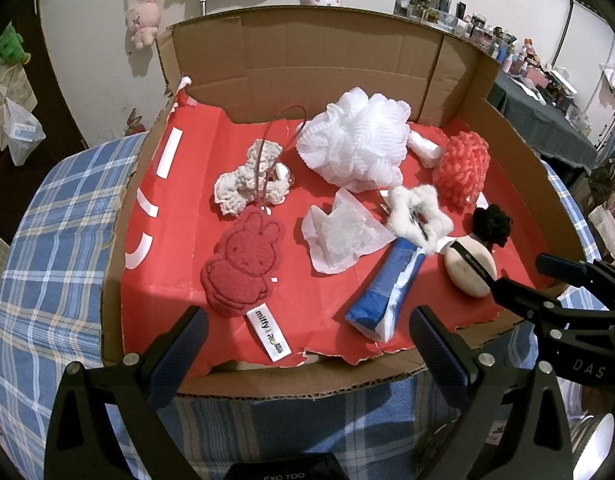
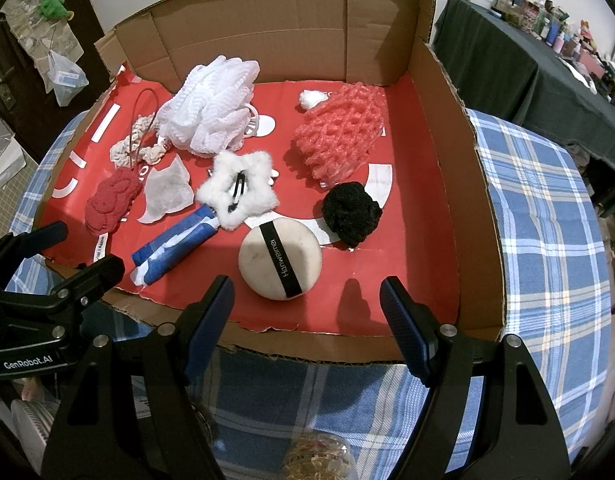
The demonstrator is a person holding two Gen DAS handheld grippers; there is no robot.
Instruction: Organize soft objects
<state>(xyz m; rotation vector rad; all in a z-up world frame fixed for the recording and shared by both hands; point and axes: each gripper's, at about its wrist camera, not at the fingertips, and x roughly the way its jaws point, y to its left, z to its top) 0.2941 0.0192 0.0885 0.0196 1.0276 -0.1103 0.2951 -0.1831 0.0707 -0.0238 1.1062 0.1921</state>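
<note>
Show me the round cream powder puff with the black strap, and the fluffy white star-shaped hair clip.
Round cream powder puff (image 2: 263, 258): right wrist view, cream pad left of strap.
Fluffy white star-shaped hair clip (image 2: 259, 200): right wrist view, lower-right fluffy arm.

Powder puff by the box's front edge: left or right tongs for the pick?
Right. The powder puff lies just ahead of the open right tongs, nearly between their fingers. For the left tongs it sits off to the side, beyond the blue packet.

Home: plush toys, checked tablecloth.
</note>
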